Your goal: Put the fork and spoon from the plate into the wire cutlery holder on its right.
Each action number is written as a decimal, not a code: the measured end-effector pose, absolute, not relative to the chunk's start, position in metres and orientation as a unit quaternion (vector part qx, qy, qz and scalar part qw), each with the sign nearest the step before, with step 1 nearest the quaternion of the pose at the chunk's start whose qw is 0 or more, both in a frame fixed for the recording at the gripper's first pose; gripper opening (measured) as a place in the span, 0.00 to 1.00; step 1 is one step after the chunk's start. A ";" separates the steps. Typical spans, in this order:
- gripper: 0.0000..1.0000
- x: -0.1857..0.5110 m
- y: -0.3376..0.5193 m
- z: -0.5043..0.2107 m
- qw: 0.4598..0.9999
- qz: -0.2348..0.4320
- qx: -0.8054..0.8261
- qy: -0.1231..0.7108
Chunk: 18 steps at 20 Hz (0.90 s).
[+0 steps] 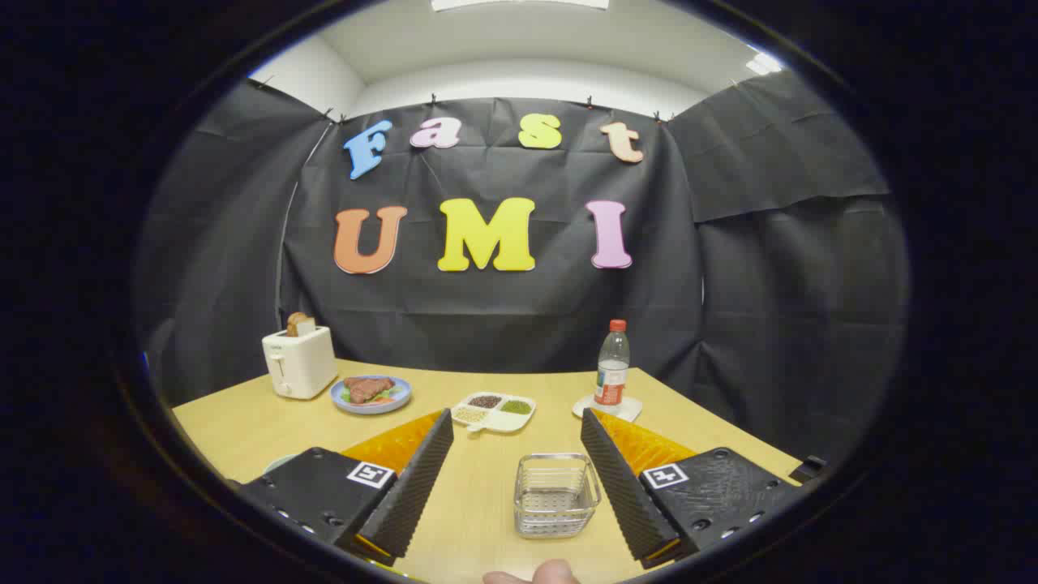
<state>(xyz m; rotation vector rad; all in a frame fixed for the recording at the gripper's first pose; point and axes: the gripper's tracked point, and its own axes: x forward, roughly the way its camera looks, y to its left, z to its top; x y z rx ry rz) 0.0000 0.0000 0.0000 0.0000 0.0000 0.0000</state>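
Observation:
My gripper is open above the yellow table, its two black ribbed fingers spread wide with nothing between them. The wire cutlery holder, a small square mesh basket that looks empty, stands on the table between the fingers, closer to the right one. A pale rim of what may be the plate peeks out beyond the left finger's base; most of it is hidden by the finger. The fork and spoon are hidden.
At the back stand a white toaster with bread, a blue plate of food, a white divided dish of beans and a bottle on a coaster. A fingertip shows at the near edge.

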 end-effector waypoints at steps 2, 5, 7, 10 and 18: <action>0.95 0.000 0.000 0.001 1.000 0.000 -0.003 0.000; 0.95 -0.002 0.000 0.002 1.000 0.000 -0.003 -0.001; 0.95 -0.002 0.000 0.002 1.000 -0.001 -0.003 -0.002; 0.95 -0.003 -0.001 0.003 1.000 -0.002 -0.005 -0.003; 0.95 -0.002 0.001 0.001 1.000 -0.001 -0.004 0.001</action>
